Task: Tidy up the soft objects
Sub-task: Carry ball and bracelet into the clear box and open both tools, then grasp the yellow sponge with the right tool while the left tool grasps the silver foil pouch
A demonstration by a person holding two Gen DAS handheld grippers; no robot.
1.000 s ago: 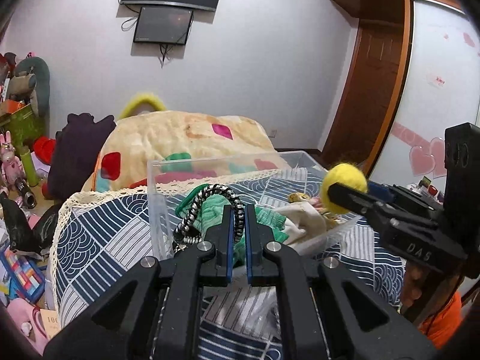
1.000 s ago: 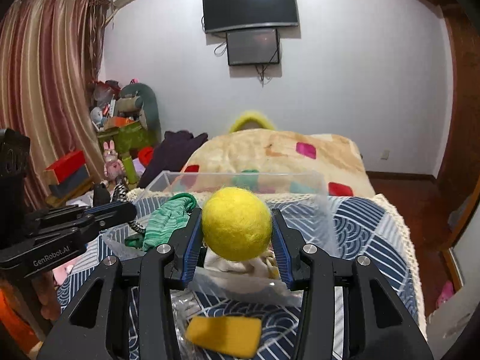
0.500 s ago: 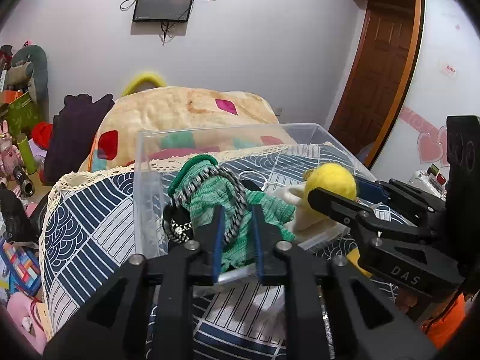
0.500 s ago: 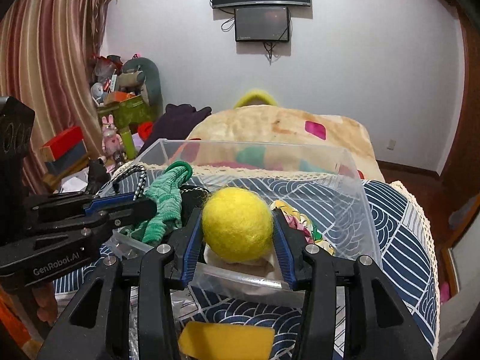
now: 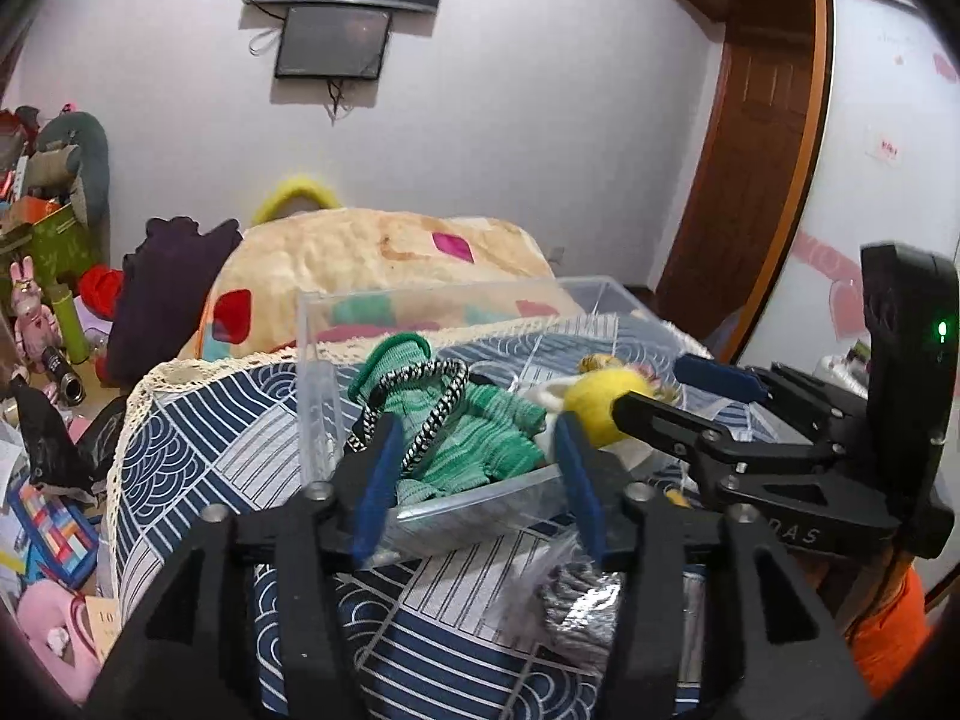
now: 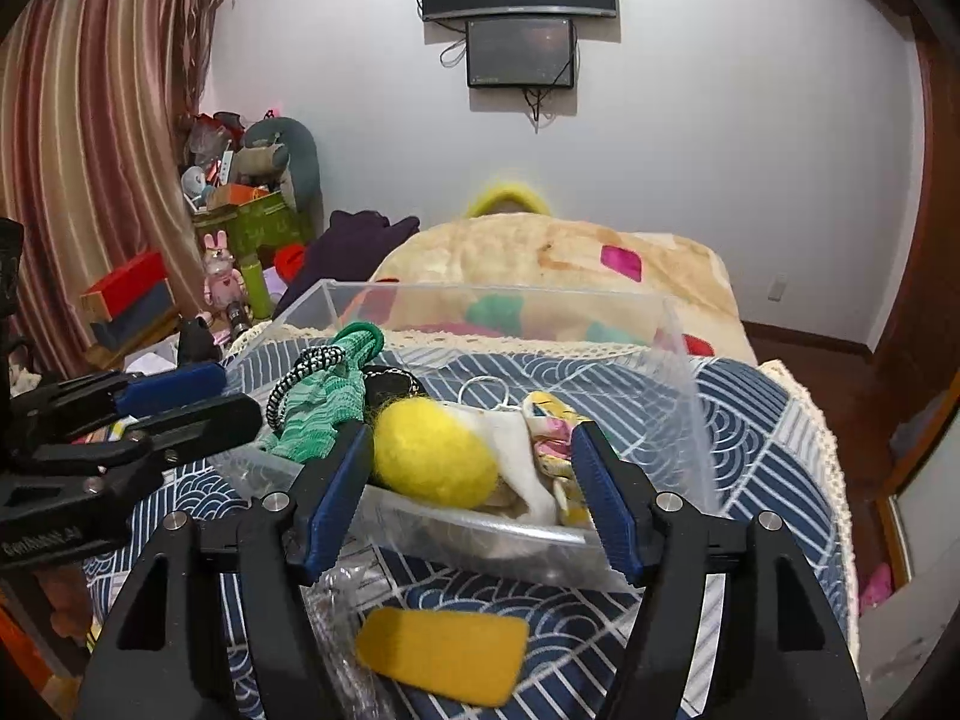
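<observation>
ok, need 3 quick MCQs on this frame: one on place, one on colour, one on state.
1. Where is the felt ball?
A. on the floor
B. in the clear bin, beside the green knit
C. on the wall TV

2. What colour is the flat pad in front of the bin?
A. yellow
B. red
C. white

3. How is the right gripper?
A. clamped on the ball
B. out of view
C. jaws apart, the ball lying loose

Key: 1 B, the ball rests inside the bin walls. 2 A, the pad is plainly yellow. 3 C, the jaws are opening with gaps either side of the ball.
</observation>
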